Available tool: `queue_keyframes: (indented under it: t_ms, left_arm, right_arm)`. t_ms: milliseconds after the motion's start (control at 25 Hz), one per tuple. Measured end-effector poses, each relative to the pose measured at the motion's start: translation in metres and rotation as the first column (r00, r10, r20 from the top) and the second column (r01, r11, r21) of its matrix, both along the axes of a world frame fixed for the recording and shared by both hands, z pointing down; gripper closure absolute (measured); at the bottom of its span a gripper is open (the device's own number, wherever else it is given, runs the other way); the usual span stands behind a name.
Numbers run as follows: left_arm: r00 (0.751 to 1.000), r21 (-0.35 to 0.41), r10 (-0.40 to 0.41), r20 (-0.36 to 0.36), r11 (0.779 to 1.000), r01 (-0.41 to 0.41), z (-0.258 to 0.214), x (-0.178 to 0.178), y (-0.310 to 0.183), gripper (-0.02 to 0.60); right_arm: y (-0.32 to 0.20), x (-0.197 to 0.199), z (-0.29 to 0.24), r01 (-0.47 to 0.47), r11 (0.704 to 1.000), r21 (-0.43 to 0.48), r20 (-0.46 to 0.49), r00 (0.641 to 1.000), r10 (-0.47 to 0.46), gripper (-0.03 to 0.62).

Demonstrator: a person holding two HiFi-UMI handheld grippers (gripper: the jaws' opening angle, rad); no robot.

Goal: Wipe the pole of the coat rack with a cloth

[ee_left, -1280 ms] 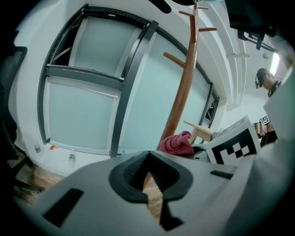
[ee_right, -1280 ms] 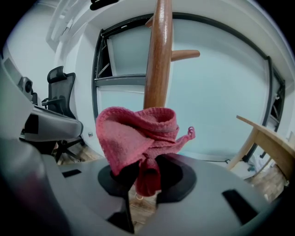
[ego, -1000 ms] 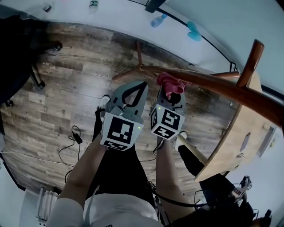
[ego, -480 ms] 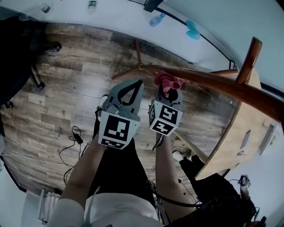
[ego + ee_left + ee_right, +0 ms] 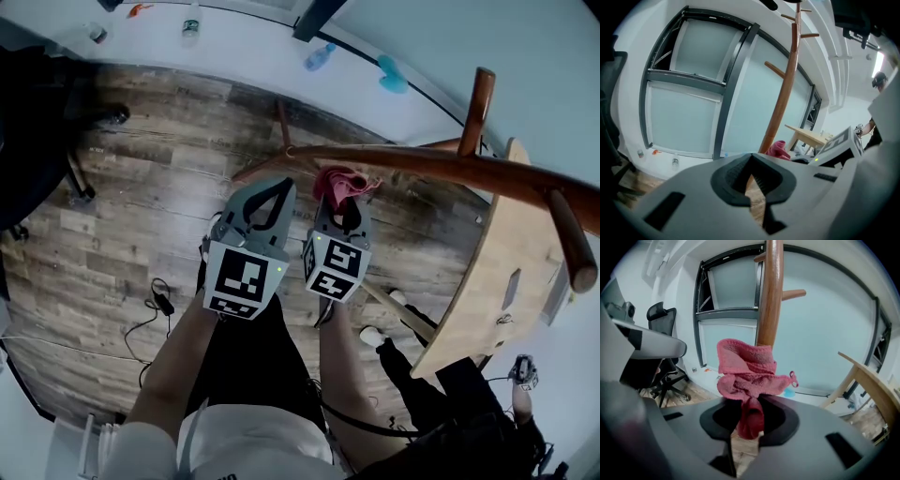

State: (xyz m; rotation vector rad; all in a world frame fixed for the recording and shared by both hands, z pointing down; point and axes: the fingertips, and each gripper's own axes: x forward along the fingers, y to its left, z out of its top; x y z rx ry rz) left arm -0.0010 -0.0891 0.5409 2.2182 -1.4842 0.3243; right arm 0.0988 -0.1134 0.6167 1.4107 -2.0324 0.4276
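We pinch the pink cloth (image 5: 745,371) in our right gripper's (image 5: 749,416) jaws, its bunched top against the pole (image 5: 769,296). Our left gripper's (image 5: 751,159) jaws sit closed, empty, beside it.

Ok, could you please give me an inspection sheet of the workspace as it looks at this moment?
Surface: wood-plank floor.
Job's things: coat rack pole stands upright; pink cloth is bunched in front of it, contact not certain.
Clutter: a clear bottle, a blue bottle and a teal object along the wall base.
Grippers: left tongs shut and empty; right tongs shut on the pink cloth.
Cables: black cable lies loose on the floor, left of the person's legs.
Surroundings: wooden table, office chair, glazed wall.
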Motion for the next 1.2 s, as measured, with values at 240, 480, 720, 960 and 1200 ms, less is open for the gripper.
queue_keyframes:
  t_ms: [240,480,720,960,1200]
  left_arm:
    - [1.000,0.038,0.003,0.010,0.999,-0.003,-0.024,-0.005,0.001,0.569]
    - [1.000,0.073,0.012,0.020,0.997,-0.014,-0.049,-0.002,0.009,0.569]
    - [0.999,0.117,0.026,0.035,0.993,-0.030,-0.078,-0.002,0.012,0.569]
    - [0.999,0.153,0.015,0.034,0.988,-0.020,-0.112,-0.005,0.015,0.569]
    - [1.000,0.174,0.011,0.015,0.985,-0.013,-0.131,-0.002,0.021,0.569]
  right_arm:
    - [0.015,-0.010,-0.030,0.003,0.999,0.039,0.030,1.000,-0.004,0.485]
    - [0.029,-0.011,-0.069,-0.018,0.996,0.087,0.078,0.997,0.012,0.486]
    - [0.030,-0.012,-0.119,-0.045,0.984,0.175,0.127,0.992,0.023,0.485]
    - [0.037,-0.008,-0.167,-0.053,0.971,0.234,0.165,0.986,0.014,0.485]
    - [0.041,0.000,-0.205,-0.059,0.950,0.306,0.163,0.987,0.009,0.485]
